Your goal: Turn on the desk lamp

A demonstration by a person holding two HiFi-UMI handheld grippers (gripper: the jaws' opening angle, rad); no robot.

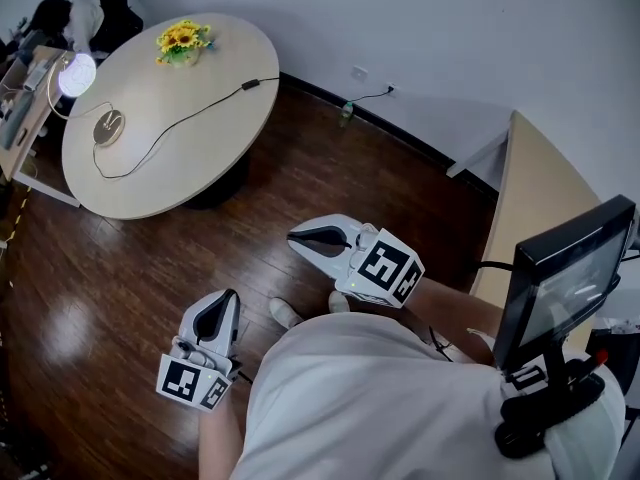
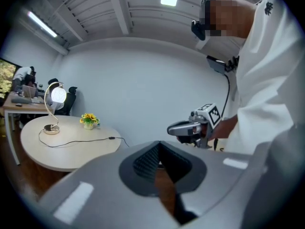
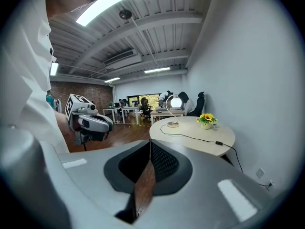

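Well, biggest first: round table (image 1: 170, 118), off across the wooden floor (image 1: 120, 268) and well apart from both grippers. Back from the table, tucked close to the body: left gripper (image 1: 228, 300), jaws together with nothing between them; beside it, right gripper (image 1: 300, 238), likewise pressed closed and empty. Over at the table's far edge, desk lamp (image 1: 77, 74), upright on its round base, globe glowing bright. Looks switched on already, so judged done or as good as done. Trailing from the lamp base across the tabletop and off the table's rim, black cable (image 1: 180, 118). Smallest, at the table's far rim, yellow flowers (image 1: 182, 40). Nothing obvious left to press.
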